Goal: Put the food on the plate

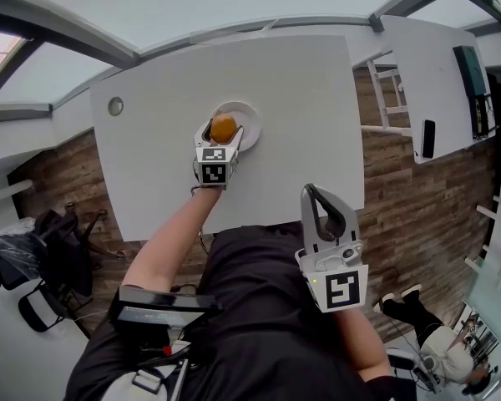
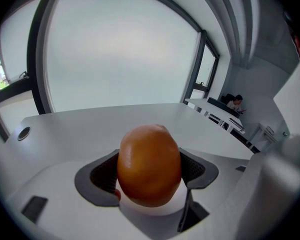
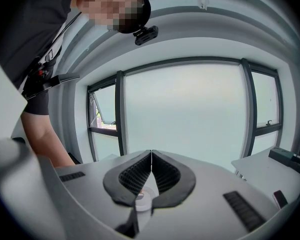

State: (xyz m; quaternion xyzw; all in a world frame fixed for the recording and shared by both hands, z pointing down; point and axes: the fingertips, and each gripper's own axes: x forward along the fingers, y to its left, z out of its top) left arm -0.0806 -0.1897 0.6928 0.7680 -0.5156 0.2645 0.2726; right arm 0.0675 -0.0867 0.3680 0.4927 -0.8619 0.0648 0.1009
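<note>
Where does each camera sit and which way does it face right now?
Head view: on the person's head, looking steeply down at table and plate; arms, torso show.
Left gripper view: on left gripper, facing across the table toward windows; jaws hold the orange.
Right gripper view: on right gripper, shut, empty, facing windows; an arm shows left.
Shared: head and left gripper views both show the orange.
</note>
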